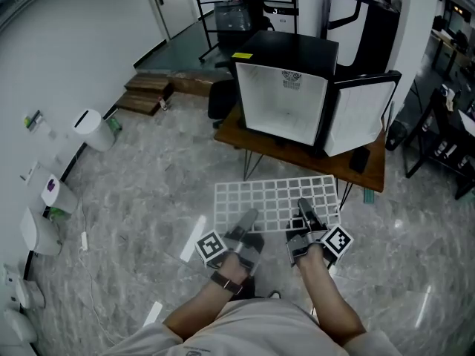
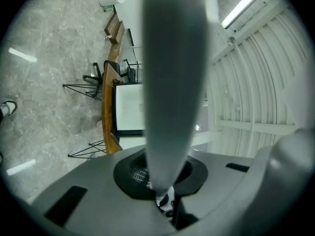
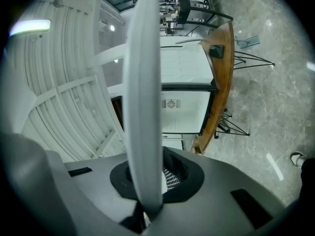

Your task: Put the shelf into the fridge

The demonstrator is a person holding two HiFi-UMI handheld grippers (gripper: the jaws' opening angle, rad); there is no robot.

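A white wire shelf (image 1: 274,199) hangs level over the floor in front of me, held at its near edge by both grippers. My left gripper (image 1: 246,219) is shut on the shelf's near left part, my right gripper (image 1: 305,208) on its near right part. Ahead, a black mini fridge (image 1: 286,87) stands on a wooden table (image 1: 375,175), door (image 1: 362,116) swung open to the right, white inside bare. In each gripper view the shelf runs up the middle as a broad bar (image 2: 172,82) (image 3: 142,107), with the fridge (image 2: 129,107) (image 3: 184,113) beyond.
The table stands on thin black hairpin legs (image 1: 252,162). A small black object (image 1: 360,159) lies on it beside the door. A black chair (image 1: 221,99) sits at the table's left. Wooden steps (image 1: 152,91) and white bins (image 1: 93,128) line the left wall.
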